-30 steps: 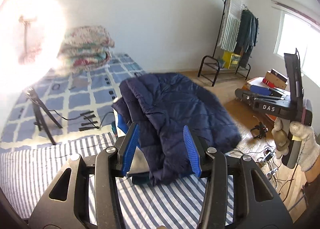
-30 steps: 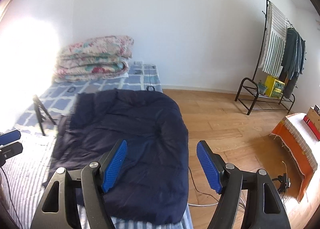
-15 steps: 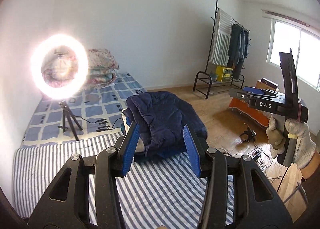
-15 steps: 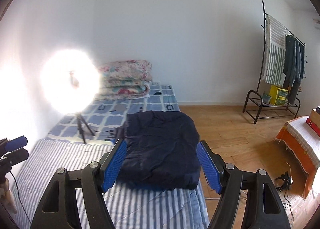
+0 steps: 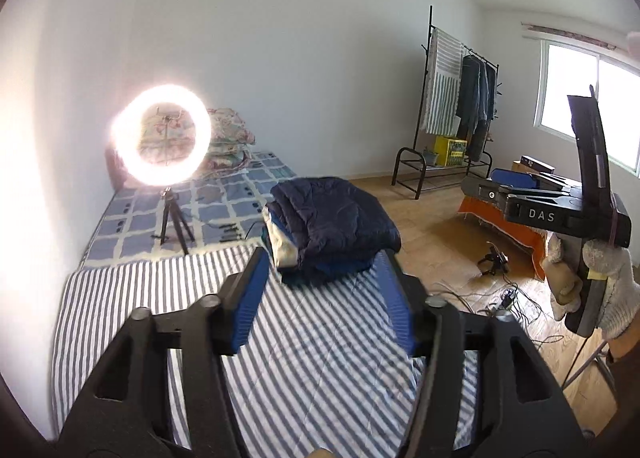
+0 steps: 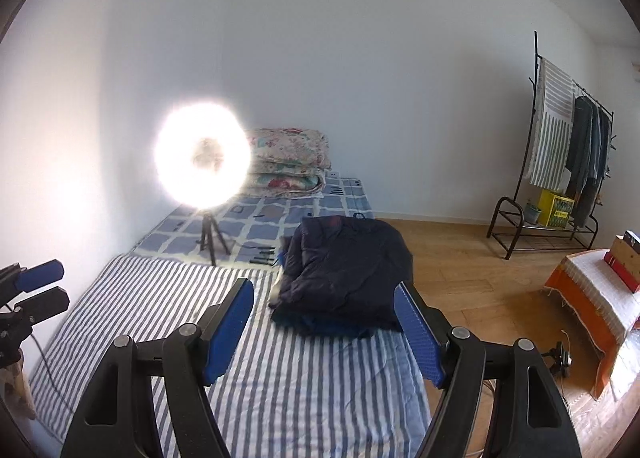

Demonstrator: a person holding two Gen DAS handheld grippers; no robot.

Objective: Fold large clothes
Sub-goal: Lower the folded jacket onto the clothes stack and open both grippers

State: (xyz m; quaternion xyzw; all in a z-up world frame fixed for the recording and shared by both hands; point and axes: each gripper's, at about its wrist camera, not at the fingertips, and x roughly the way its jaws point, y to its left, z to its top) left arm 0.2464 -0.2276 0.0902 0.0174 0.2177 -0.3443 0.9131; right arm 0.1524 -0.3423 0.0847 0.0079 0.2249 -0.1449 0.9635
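Navy jacket (image 5: 336, 224) lies folded in a compact bundle on the bed (image 5: 320, 358), right edge, far from both grippers now; a sec ago it filled the views. Left gripper (image 5: 324, 298) jaws opening, empty; right gripper (image 6: 330, 328) jaws wide, empty. Fold prob. done.

The folded navy jacket (image 6: 346, 274) is quilted, puffy cloth with a faint sheen. The bed (image 6: 168, 298) wears matt striped cotton. The floor (image 6: 472, 274) is smooth, lightly glossy wood. The left tongs (image 5: 326, 298) are matt black plastic with ribbed blue pads (image 5: 248, 298).
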